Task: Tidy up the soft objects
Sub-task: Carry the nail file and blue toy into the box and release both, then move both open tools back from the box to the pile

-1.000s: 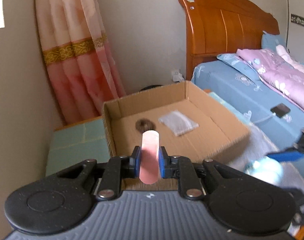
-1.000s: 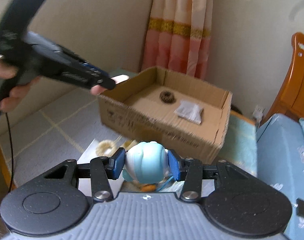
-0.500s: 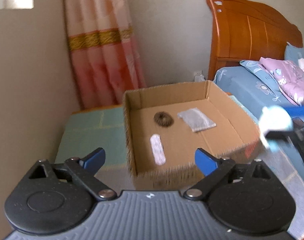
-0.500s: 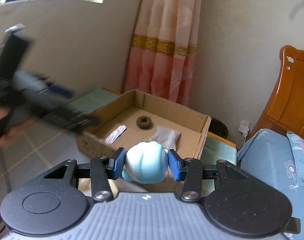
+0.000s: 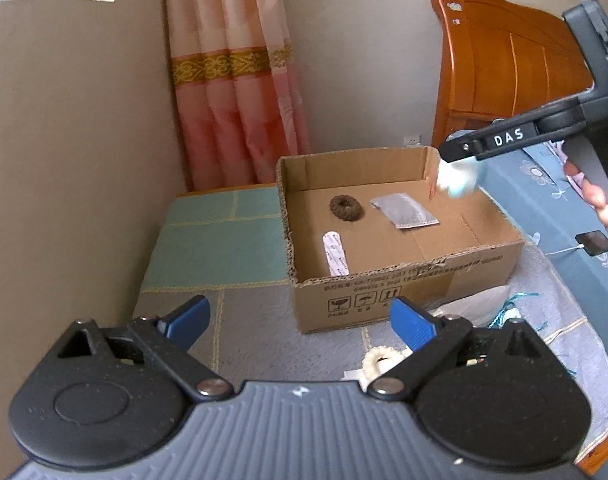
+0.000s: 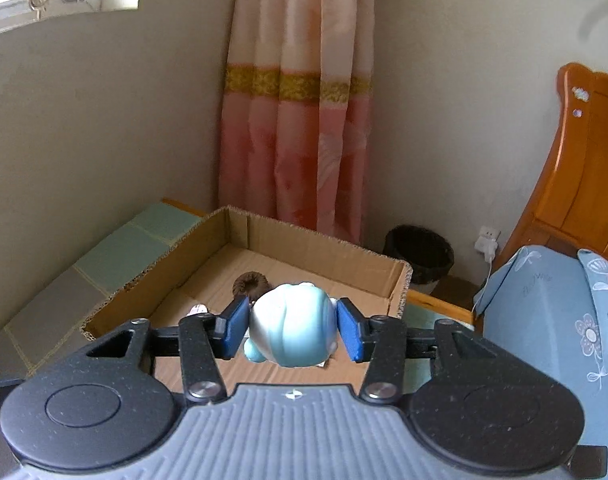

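Observation:
An open cardboard box (image 5: 404, 276) (image 6: 143, 280) stands on a patchwork mat. Inside lie a brown scrunchie (image 5: 345, 208) (image 6: 249, 282), a grey pouch (image 5: 404, 210) and a pale pink strip (image 5: 335, 254) (image 6: 197, 309). My right gripper (image 6: 293, 328) hangs over the box's right side with its jaws opening. A round blue-and-white soft toy (image 6: 291, 324) (image 5: 458, 178) sits between the pads, and a small gap shows beside it. My left gripper (image 5: 299, 320) stands wide open and empty over the mat, in front of the box.
A cream scrunchie (image 5: 380, 360) and a white piece with teal threads (image 5: 484, 304) lie on the mat before the box. A bed with blue bedding (image 5: 544, 200), a phone (image 5: 594, 243) and a wooden headboard (image 5: 504, 60) is at right. A black bin (image 6: 418, 252) stands behind the box.
My left gripper opened, dropped the pink strip into the box and drew back. My right gripper carried the toy from the mat to above the box, and its jaws have widened.

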Tool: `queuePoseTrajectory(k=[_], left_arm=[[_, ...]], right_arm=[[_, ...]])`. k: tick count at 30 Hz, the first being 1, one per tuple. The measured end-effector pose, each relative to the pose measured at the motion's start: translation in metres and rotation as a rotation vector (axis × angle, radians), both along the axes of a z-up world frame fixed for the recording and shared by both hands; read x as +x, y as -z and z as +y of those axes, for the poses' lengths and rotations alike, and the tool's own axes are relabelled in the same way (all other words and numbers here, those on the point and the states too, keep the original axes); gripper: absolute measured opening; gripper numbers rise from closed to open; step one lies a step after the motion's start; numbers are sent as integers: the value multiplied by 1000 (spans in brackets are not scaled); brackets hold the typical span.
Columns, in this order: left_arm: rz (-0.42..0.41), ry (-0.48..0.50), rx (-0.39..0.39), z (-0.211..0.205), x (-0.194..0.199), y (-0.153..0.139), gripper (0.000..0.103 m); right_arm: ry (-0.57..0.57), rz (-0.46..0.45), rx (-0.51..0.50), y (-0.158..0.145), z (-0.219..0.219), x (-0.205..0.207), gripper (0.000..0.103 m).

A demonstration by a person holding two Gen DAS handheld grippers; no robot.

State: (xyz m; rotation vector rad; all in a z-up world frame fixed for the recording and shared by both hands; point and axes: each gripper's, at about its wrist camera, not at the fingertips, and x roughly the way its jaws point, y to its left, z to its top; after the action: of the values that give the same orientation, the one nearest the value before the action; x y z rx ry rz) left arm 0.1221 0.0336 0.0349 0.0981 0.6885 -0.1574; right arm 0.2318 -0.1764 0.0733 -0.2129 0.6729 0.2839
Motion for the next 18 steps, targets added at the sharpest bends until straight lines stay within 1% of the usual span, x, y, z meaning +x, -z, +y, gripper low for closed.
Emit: queuePoseTrajectory(k=[1, 2, 3, 4, 6, 8, 12, 18], left_arm=[[2, -3, -3, 1, 0, 0, 97], [3, -4, -5, 2, 0, 1, 97], [5, -4, -5, 2, 0, 1, 97], [7, -3, -6, 2, -1, 2, 97], [11, 2, -6, 1, -1, 3, 97], [14, 8, -5, -2, -1, 4, 98], [25, 9, -10, -3, -5, 6, 99], [37, 6, -3, -7, -11, 10, 100]], right_arm=[[8, -3, -1, 1, 1, 1, 87], [19, -13, 0, 1, 1, 1, 97], [30, -34, 9, 0, 1, 0, 103], [34, -54, 25, -1, 0, -3, 103], [40, -40, 34, -4, -1, -8, 103], [58, -44, 19, -6, 1, -14, 103], [56, -41, -8, -7, 4, -32, 103], [72, -5, 15, 1, 0, -60, 103]])
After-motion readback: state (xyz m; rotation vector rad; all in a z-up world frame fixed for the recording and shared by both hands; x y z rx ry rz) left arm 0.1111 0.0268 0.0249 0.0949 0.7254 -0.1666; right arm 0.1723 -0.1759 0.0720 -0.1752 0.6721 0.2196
